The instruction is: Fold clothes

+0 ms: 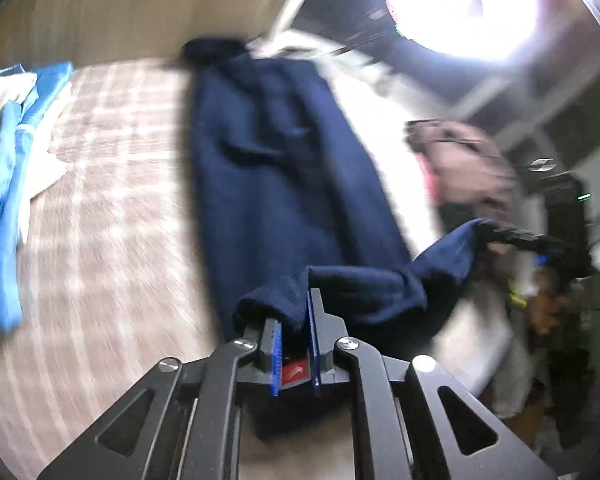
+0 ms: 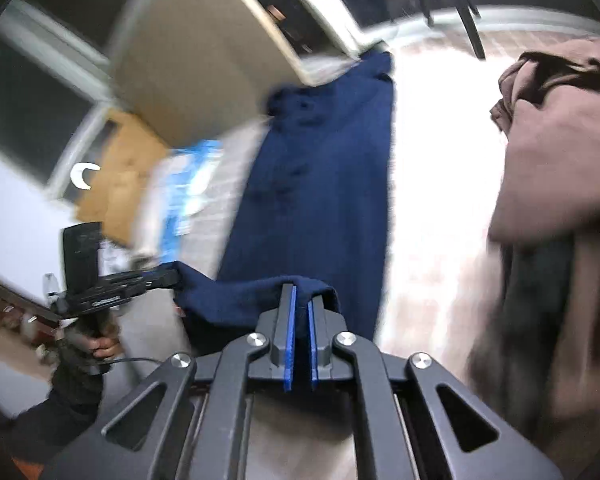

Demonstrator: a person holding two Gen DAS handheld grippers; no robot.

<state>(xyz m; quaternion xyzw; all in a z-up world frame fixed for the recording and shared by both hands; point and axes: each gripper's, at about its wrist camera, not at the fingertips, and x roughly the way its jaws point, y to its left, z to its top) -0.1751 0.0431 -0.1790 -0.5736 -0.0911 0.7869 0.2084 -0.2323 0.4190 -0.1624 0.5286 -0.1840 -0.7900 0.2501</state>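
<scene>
At the 6 o'clock edge of the left wrist view, the near hem of a navy garment (image 1: pixel 284 184) is clamped between the blue-padded fingers of the left gripper (image 1: pixel 296 320). In the right wrist view, the right gripper (image 2: pixel 302 312) is clenched on another fold of the same hem. The hem is bunched between the two grippers, and the rest of the garment is stretched away toward 12 o'clock over a checked bedcover (image 1: pixel 112 200). Open bedcover is seen toward 9 o'clock, bounded by blue and white clothes (image 1: pixel 8 200). A brown garment (image 2: pixel 560 152) is heaped at 3 o'clock. No writing can be read through the blur.
</scene>
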